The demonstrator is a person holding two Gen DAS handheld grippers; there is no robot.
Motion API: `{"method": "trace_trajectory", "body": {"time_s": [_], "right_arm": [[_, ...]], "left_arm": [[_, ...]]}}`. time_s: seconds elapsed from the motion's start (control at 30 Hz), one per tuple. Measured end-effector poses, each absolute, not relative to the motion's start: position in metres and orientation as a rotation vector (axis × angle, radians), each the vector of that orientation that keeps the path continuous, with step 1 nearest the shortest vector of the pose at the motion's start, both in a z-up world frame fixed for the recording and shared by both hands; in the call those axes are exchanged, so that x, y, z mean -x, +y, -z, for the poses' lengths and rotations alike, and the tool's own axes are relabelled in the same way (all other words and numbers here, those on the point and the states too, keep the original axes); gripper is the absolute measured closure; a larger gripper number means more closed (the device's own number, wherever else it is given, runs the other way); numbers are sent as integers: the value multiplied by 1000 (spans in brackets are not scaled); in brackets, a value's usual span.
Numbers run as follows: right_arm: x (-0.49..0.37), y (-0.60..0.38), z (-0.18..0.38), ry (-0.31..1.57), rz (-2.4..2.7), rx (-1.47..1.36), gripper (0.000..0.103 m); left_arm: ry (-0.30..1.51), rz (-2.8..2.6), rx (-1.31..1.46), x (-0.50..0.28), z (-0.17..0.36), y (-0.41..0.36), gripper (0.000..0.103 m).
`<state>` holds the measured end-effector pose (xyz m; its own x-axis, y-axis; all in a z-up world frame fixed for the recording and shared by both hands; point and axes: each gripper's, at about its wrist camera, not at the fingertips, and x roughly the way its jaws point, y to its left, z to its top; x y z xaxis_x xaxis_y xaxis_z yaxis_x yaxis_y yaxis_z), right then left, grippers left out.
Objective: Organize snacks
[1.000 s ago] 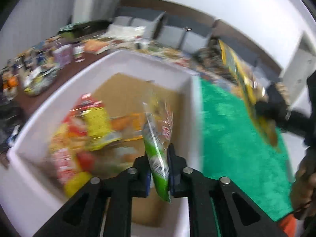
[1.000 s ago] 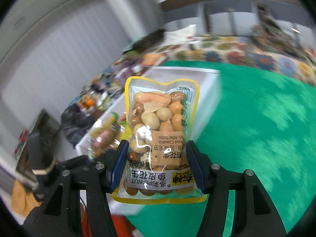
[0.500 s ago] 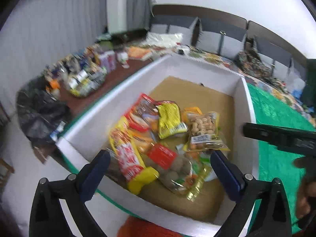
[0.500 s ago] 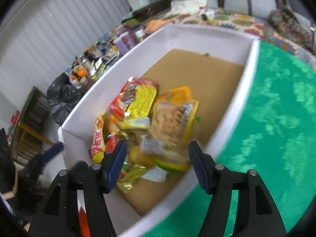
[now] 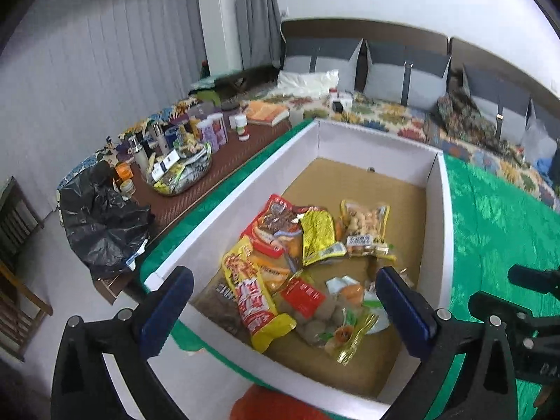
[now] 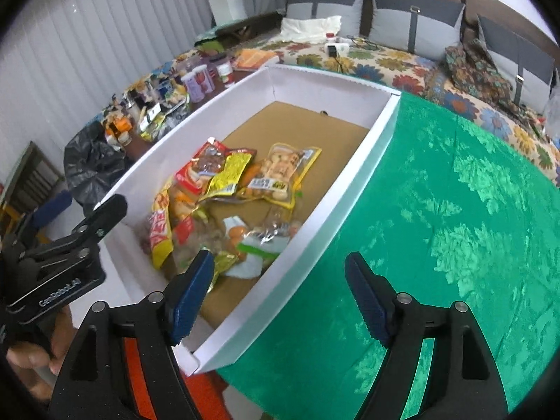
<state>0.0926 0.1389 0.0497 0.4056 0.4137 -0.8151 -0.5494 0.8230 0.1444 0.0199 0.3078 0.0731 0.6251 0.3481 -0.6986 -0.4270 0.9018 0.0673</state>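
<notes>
In the left wrist view, the left gripper [image 5: 285, 302] hung over the near end of 1 white box [image 5: 241, 189], its 2 blue-padded jaws spread to their widest with nothing between them. The box held a loose pile of snack packets: 1 peanut pack [image 5: 367, 227] edged in yellow, 1 yellow foil packet [image 5: 318, 234], 1 red packet [image 5: 276, 224] and 1 long yellow-and-red packet [image 5: 255, 301], with more I could not count. The box sat on a green cloth [image 5: 497, 224].

In the right wrist view, the right gripper [image 6: 280, 295] straddled the box's right wall [image 6: 353, 175], jaws wide and empty, having just been opening. The peanut pack [image 6: 280, 171] lay inside the box, against the yellow foil packet [image 6: 227, 175]. The left gripper [image 6: 63, 266] showed at the left edge.
</notes>
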Motion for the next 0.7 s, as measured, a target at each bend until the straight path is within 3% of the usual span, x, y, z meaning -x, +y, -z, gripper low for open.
{"method": "trace_trajectory", "body": {"time_s": [0.7], "right_arm": [[-75,163,-51,990,-649,229,23]], "left_arm": [[790,-353,257,-2,-71,333,0]]}}
